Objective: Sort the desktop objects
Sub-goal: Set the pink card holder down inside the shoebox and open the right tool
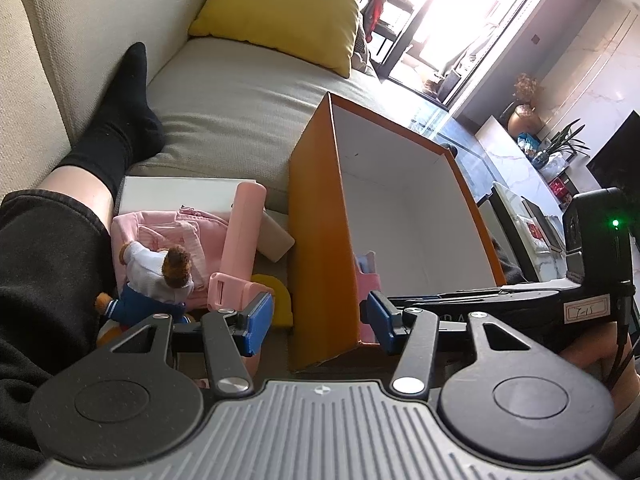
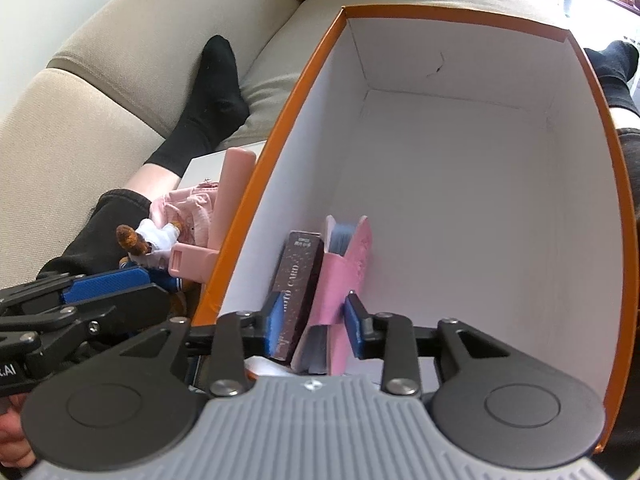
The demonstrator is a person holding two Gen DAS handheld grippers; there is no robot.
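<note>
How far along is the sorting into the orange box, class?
Done: a dark card box and pink booklet stand inside the orange box. In hand: the right gripper straddles them. Left: the doll, pink roller and pink garment outside.

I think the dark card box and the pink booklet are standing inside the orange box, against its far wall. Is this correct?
Not quite. The dark card box and the pink booklet do stand inside the orange box, but at its near end, between the right gripper's fingers, not against the far wall. The right wrist view shows this.
</note>
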